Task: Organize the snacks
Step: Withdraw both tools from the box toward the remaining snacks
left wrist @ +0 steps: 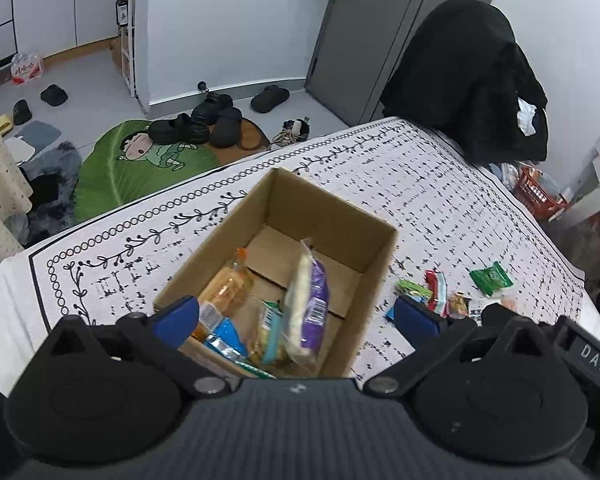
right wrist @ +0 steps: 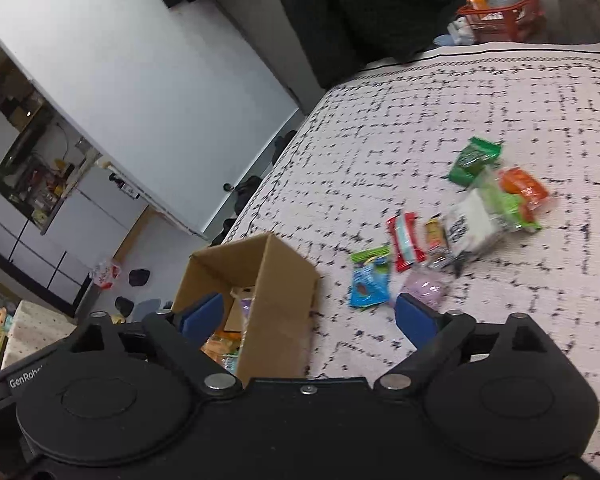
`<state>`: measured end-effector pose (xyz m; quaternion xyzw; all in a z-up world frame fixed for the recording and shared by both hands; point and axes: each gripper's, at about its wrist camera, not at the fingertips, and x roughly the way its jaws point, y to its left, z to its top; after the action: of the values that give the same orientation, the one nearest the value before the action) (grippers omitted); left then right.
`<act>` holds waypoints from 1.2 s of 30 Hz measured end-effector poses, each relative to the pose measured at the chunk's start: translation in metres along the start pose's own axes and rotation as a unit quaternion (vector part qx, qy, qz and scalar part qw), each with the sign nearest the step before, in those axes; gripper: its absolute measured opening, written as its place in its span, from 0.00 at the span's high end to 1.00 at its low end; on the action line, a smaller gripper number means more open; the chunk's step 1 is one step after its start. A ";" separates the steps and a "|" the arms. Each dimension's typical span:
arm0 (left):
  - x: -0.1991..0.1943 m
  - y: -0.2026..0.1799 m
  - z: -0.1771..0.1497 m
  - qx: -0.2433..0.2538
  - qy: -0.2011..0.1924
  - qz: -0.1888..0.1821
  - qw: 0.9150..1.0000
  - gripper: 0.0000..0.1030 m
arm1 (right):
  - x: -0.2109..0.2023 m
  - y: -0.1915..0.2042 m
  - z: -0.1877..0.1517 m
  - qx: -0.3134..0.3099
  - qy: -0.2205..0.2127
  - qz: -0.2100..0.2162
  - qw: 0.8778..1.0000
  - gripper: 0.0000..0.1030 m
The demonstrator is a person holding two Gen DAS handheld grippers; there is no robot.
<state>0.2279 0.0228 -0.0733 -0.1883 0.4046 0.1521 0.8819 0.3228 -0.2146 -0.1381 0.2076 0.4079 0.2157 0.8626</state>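
On patterned cloth, open brown cardboard box with bright wrappers, both claws released

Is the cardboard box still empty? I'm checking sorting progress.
No, the cardboard box already holds several snacks, including a purple-and-white packet standing upright.

A lived-in home, by every sign; slippers and clogs lie scattered on the floor at upper left, some on a green leaf-shaped cartoon rug; a grey door with a lever handle stands at the top, a dark coat draped over something at upper right; an orange basket of odds and ends sits on the floor at the top of the right view; white cupboards and cluttered shelves fill its left edge; a patterned white cloth covers the desk.
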 end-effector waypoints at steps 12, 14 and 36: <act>-0.005 -0.040 -0.013 0.008 0.016 -0.016 1.000 0.00 | -0.024 -0.043 0.014 0.030 -0.019 -0.005 0.999 0.06; -0.005 -0.046 -0.015 0.013 0.015 -0.016 1.000 0.00 | -0.027 -0.050 0.015 0.036 -0.020 -0.006 0.999 0.06; 0.036 -0.120 -0.038 0.022 0.024 -0.058 0.998 0.17 | -0.021 -0.133 0.028 0.120 -0.042 -0.008 0.992 0.21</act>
<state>0.2757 -0.0962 -0.0985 -0.1953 0.4170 0.0877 0.8833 0.3600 -0.3398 -0.1797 0.3149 0.3958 0.1492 0.8496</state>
